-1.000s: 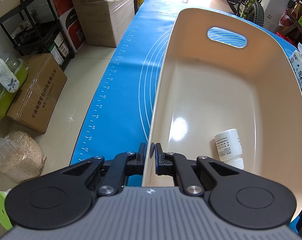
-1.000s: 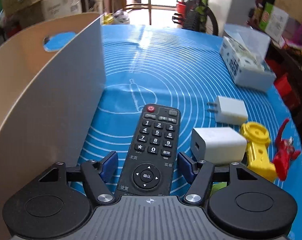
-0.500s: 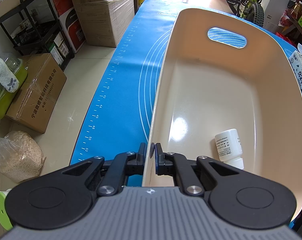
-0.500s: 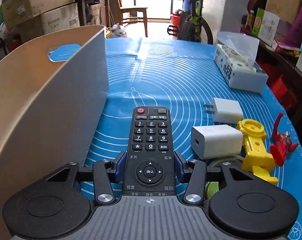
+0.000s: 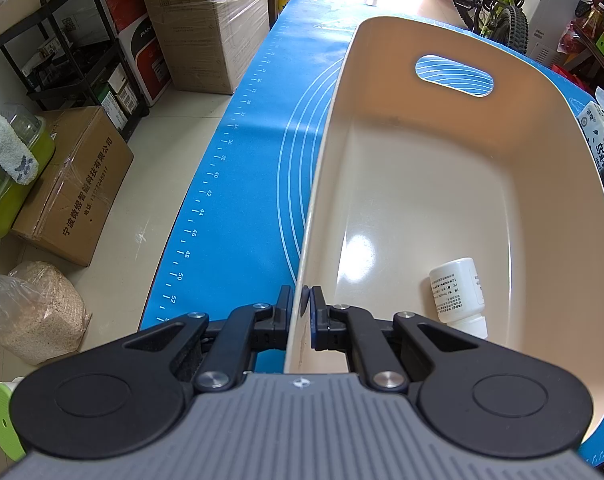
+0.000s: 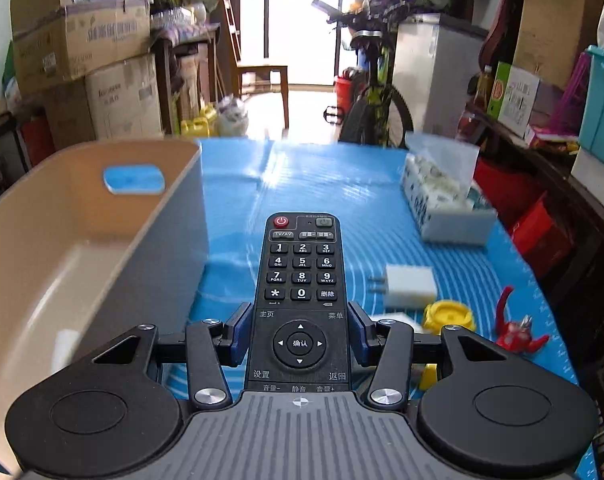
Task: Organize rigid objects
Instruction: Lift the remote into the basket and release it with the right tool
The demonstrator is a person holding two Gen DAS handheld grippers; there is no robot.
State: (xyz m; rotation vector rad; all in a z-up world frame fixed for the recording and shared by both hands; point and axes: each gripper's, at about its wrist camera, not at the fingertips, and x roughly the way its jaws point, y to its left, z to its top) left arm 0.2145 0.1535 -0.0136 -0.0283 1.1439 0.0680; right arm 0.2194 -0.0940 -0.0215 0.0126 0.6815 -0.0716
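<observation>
At 9 o'clock, my left gripper (image 5: 300,307): pinching bin (image 5: 533,184) rim.
My right gripper (image 6: 300,334): clamping remote (image 6: 300,280), off mat (image 6: 321,184).

Between your right fingers: black remote (image 6: 300,300), white digits, red power button at its far end. Finger pads (image 6: 238,334) are blue, on black linkages. Left of those fingers, the bin (image 6: 102,248) is beige inside, grey outside. Ahead, the mat (image 6: 321,184) is blue with white concentric arcs. Right of the fingers: white charger (image 6: 409,286), yellow piece (image 6: 447,316), red toy (image 6: 517,334). Past your left fingers, a white bottle (image 5: 457,292) with dark print lies on the bin's beige floor; the mat edge carries a white ruler scale.
</observation>
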